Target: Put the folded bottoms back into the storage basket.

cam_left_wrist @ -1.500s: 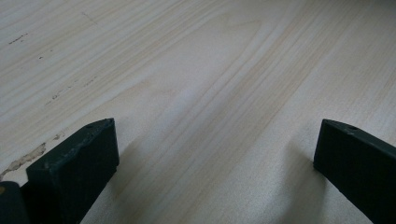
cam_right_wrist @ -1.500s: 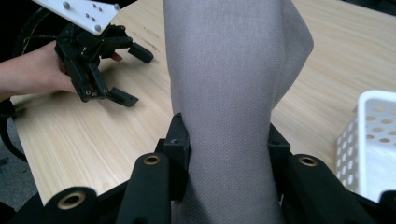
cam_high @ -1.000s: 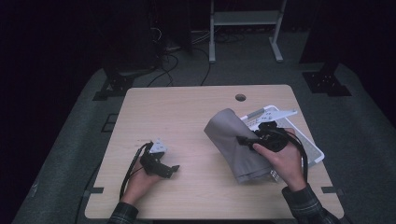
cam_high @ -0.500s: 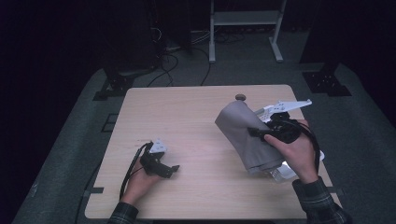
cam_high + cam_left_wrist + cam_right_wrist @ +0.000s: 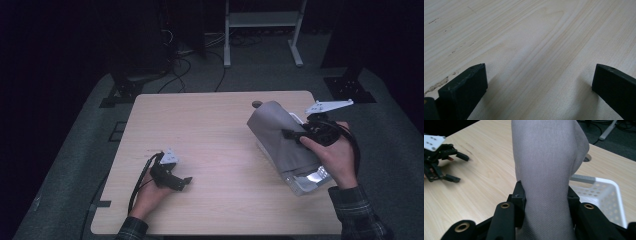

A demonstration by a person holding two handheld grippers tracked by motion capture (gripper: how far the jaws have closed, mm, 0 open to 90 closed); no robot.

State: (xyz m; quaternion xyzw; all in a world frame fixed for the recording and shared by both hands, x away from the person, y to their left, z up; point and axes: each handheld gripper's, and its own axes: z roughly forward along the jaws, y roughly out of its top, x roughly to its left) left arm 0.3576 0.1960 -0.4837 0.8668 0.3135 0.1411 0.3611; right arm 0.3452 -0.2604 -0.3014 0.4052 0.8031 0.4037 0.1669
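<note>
A grey cloth [image 5: 274, 131] hangs in a raised fold over the right side of the table, with my right gripper [image 5: 287, 134] shut on it. In the right gripper view the cloth [image 5: 546, 157] rises between the two black jaws of that gripper [image 5: 546, 195], which pinch it from both sides. Under the cloth sits a white perforated basket [image 5: 311, 181], also seen as the basket [image 5: 605, 195] at the right. My left gripper [image 5: 185, 183] rests on the table near the front left, open, with bare wood between the jaws of this left gripper [image 5: 540, 72].
The wooden table [image 5: 210, 130] has a round cable hole [image 5: 256, 104] near its far edge. A white frame [image 5: 260, 20] and cables lie on the dark floor beyond. From the right gripper view the left gripper [image 5: 441, 162] lies far off at the left.
My right gripper has lifted the grey cloth and carried it right and away, above the white basket. The left gripper has stayed in place.
</note>
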